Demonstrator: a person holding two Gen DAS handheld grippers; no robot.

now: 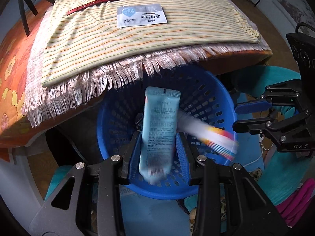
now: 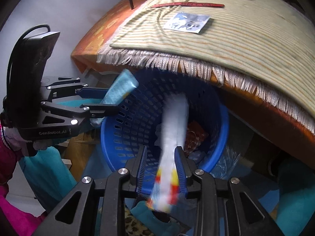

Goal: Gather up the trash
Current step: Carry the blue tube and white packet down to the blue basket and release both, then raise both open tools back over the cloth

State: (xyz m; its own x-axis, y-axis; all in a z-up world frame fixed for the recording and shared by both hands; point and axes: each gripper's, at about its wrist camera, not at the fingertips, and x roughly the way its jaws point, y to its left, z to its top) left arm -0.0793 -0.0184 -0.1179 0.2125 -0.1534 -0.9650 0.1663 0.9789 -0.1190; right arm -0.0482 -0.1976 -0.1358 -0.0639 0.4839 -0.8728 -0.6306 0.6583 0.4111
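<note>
Blue-padded left gripper (image 1: 158,153) pinches a pale blue tube (image 1: 159,125) upright above the blue perforated basket (image 1: 206,90), while the right gripper (image 2: 161,169) stands loose around a blurred white tube (image 2: 173,129), apparently dropping in. Basket sits tucked below the desk (image 1: 11,78) edge for easy drops; a wipe sachet (image 1: 140,15) lies on the striped fringed mat (image 1: 98,45).

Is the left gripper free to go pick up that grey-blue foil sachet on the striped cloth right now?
Probably not yet. The left gripper has the light blue plastic tube between its fingers above the blue plastic basket. The grey-blue foil sachet lies uncovered on the striped cloth, so the path looks free after dropping the tube.
</note>
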